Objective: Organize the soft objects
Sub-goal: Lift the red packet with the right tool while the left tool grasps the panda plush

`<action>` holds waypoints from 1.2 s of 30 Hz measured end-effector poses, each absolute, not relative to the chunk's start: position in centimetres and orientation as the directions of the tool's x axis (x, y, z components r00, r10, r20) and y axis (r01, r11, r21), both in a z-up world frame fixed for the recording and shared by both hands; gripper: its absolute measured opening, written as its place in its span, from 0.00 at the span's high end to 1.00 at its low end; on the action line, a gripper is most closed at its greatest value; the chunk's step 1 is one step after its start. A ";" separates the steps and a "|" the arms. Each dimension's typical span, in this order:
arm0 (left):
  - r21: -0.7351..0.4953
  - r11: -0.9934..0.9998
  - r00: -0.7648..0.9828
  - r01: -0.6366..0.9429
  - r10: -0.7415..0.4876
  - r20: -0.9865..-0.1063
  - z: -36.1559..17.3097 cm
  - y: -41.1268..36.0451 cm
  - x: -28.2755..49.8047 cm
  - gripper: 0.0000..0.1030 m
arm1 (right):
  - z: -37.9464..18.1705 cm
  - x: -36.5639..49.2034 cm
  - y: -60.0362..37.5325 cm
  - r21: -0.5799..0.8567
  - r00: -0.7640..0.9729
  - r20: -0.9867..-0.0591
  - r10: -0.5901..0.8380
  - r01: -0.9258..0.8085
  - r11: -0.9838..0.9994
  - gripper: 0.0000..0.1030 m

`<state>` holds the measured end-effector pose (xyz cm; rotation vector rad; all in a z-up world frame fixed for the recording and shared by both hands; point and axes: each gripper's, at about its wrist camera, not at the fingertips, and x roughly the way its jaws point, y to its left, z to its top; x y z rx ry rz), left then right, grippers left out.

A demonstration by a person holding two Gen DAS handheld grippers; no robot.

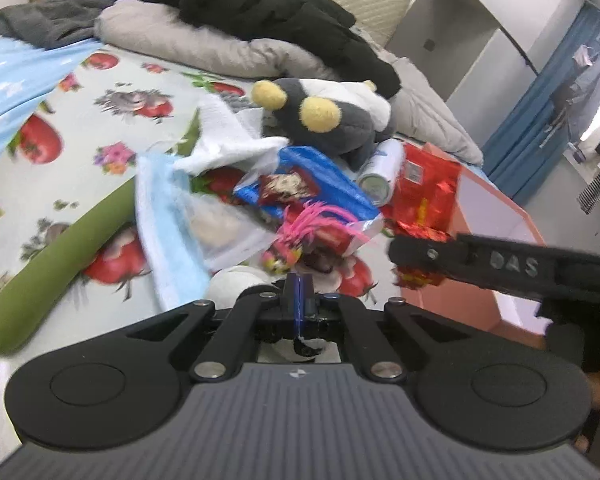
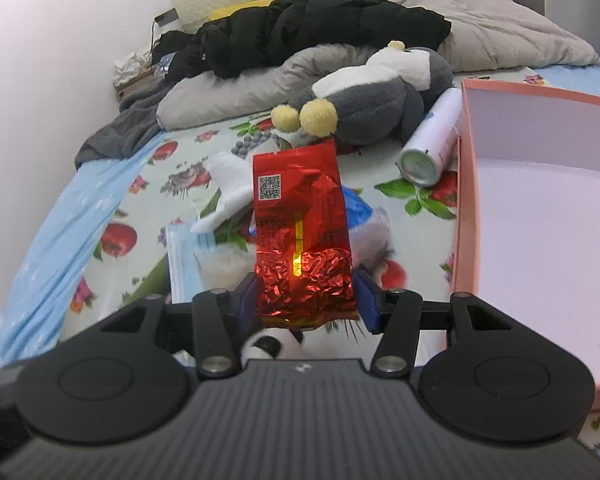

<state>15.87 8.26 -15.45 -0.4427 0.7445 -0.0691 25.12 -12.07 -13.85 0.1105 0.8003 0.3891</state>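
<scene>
My right gripper [image 2: 306, 296] is shut on a red foil packet [image 2: 300, 224], blue pads pressed to its crumpled lower end, and the packet stands upright above the bed. In the left wrist view the same packet [image 1: 420, 196] hangs beside one black finger [image 1: 480, 260] of that gripper. My left gripper [image 1: 298, 284] is shut. A pink tufted toy [image 1: 304, 232] sits right at its tips; I cannot tell whether a strand is pinched. A grey-and-white plush with yellow feet [image 1: 336, 120] [image 2: 372, 100] lies behind the clutter.
An open pink box [image 2: 540, 220] [image 1: 496, 216] stands at the right. On the fruit-print sheet lie a white spray can [image 2: 432, 140], a blue snack bag [image 1: 328, 184], a white cloth [image 1: 228, 140], a blue face mask [image 1: 168, 224] and a green bolster [image 1: 60, 264]. A black jacket [image 1: 260, 4] lies on grey bedding behind.
</scene>
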 end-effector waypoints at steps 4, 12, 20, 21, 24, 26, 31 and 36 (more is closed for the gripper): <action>-0.446 0.882 0.714 -0.150 -0.215 -0.666 -16.2 8.8 14.6 0.99 | -14.6 22.9 -12.1 0.223 0.602 -0.707 0.371 -0.309 0.925 0.47; -0.515 0.826 0.683 -0.228 -0.242 -0.689 -16.4 8.2 13.3 0.56 | -16.1 19.1 -13.1 0.161 0.572 -0.749 0.335 -0.333 0.929 0.48; -0.593 0.726 0.635 -0.349 -0.281 -0.719 -18.3 7.6 14.3 0.31 | -18.2 17.9 -14.4 0.149 0.553 -0.775 0.307 -0.313 0.938 0.48; -0.605 0.706 0.632 -0.369 -0.287 -0.720 -18.8 7.7 14.5 0.31 | -18.5 17.9 -14.5 0.143 0.550 -0.779 0.301 -0.312 0.939 0.48; -0.630 0.654 0.630 -0.419 -0.290 -0.720 -20.0 7.8 15.3 0.31 | -19.6 18.3 -14.5 0.145 0.536 -0.788 0.301 -0.314 0.938 0.48; -0.640 0.620 0.629 -0.455 -0.285 -0.724 -21.0 7.9 15.8 0.31 | -20.3 18.5 -14.4 0.138 0.531 -0.794 0.295 -0.316 0.939 0.48; -0.669 0.554 0.622 -0.495 -0.312 -0.718 -23.1 8.1 16.4 0.33 | -21.4 18.6 -14.4 0.153 0.511 -0.804 0.304 -0.316 0.936 0.47; -0.680 0.573 0.624 -0.457 -0.337 -0.705 -22.8 8.2 16.4 0.52 | -21.7 18.9 -14.5 0.169 0.510 -0.800 0.315 -0.313 0.935 0.47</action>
